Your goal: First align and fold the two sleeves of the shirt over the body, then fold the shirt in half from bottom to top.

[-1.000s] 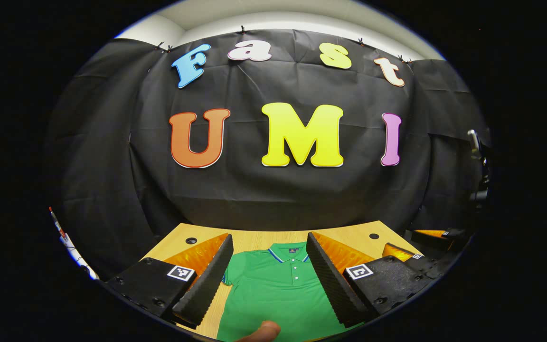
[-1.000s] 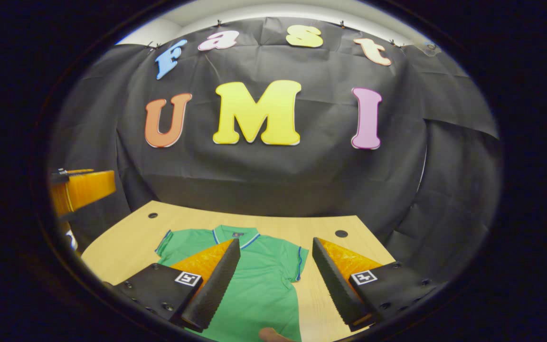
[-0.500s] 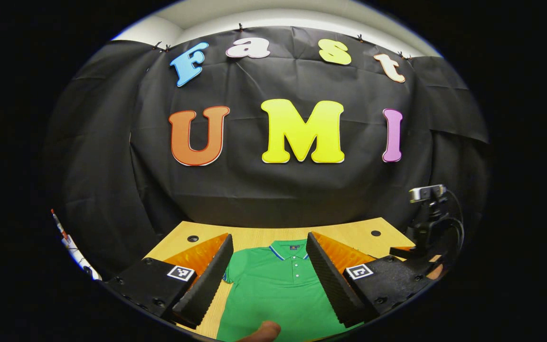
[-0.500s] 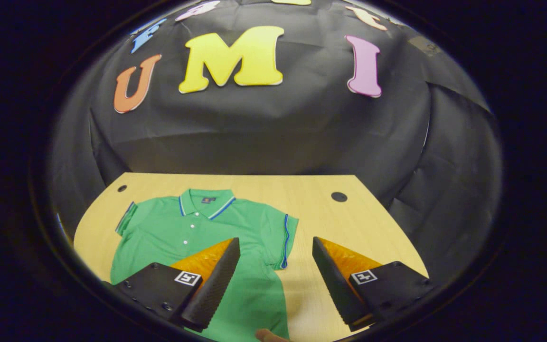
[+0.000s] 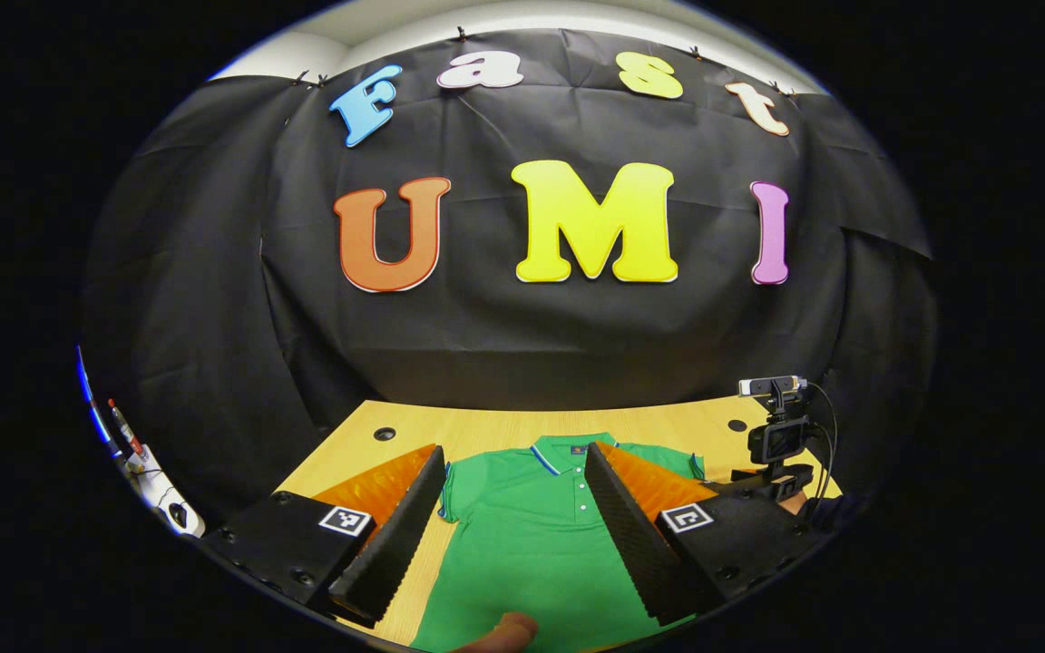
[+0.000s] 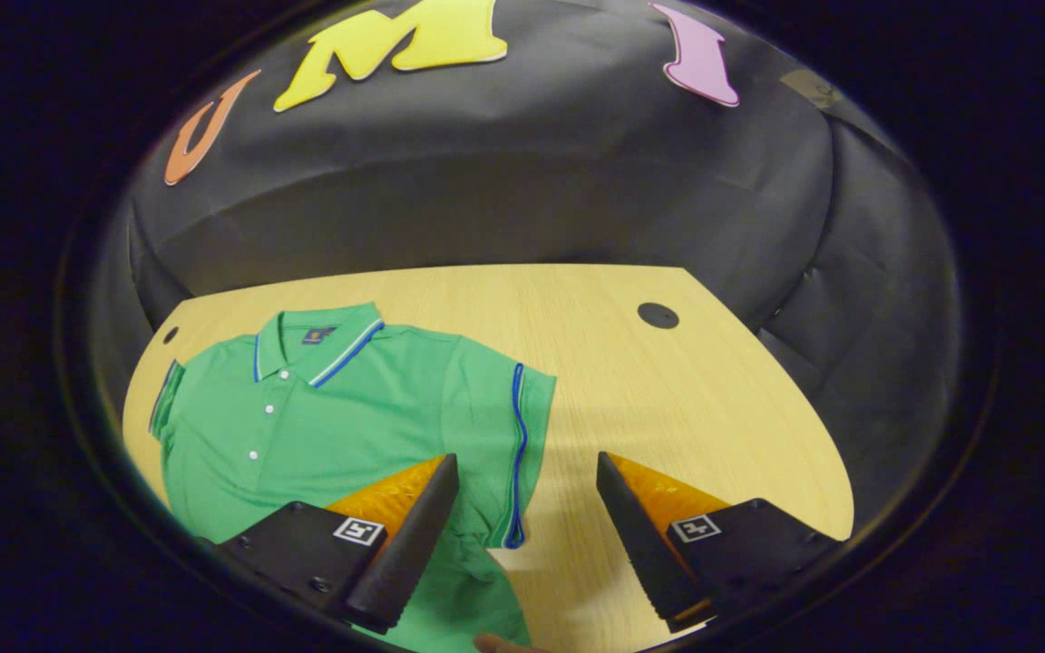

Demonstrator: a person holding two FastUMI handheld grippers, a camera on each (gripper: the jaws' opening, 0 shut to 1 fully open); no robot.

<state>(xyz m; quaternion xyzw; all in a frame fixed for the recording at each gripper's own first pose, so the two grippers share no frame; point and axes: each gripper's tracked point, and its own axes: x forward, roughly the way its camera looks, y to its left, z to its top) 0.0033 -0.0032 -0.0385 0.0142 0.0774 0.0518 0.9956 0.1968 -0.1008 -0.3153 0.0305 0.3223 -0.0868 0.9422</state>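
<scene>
Left gripper view: left gripper low in frame, fingers wide apart, holding nothing. Green polo shirt flat on wooden table, seen between fingers. Right gripper view: right gripper wide apart too, empty, over blue-edged sleeve at lower middle.
</scene>
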